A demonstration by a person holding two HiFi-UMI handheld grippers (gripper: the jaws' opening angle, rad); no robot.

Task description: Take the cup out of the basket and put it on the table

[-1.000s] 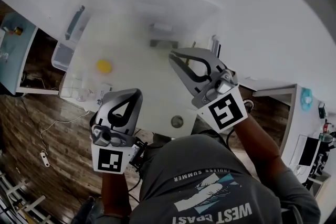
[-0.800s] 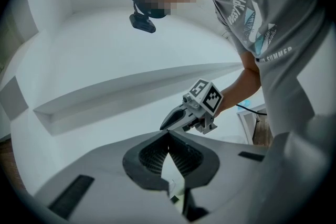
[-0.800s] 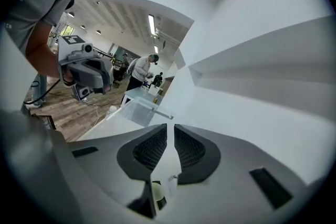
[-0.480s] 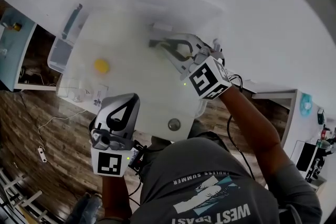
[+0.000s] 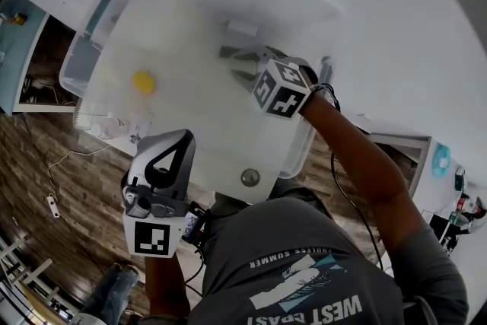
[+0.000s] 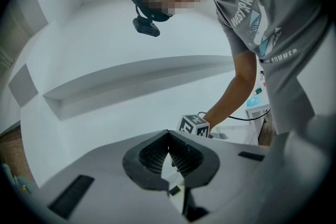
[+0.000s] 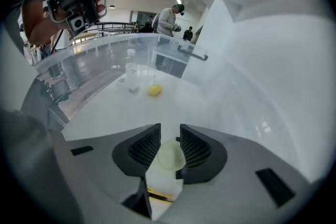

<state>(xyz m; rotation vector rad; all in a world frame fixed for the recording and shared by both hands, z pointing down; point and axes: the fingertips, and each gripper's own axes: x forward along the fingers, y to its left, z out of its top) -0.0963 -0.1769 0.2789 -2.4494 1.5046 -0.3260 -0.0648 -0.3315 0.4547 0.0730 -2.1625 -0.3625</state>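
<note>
Down inside clear plastic basket (image 5: 80, 57): right gripper (image 7: 169, 127), jaws just opening, astride pale translucent round cup (image 7: 170, 157), pads off it. Bare floor around, walls well apart. Left gripper (image 5: 185, 137) clenched, empty, outside near rim.

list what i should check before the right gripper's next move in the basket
1. Right gripper is down inside the basket: ok.
2. Its jaws stand apart: ok, they have just been opening.
3. Target lined up: ok, a pale round thing, probably the cup, shows in the gap.
4. Pads touching that thing: cannot tell; no clear contact shows.
5. Left gripper is out of the way: ok, it is outside the basket, shut and empty.
6. Yellow object is clear of the reach: ok, it lies far across the basket floor.
</note>
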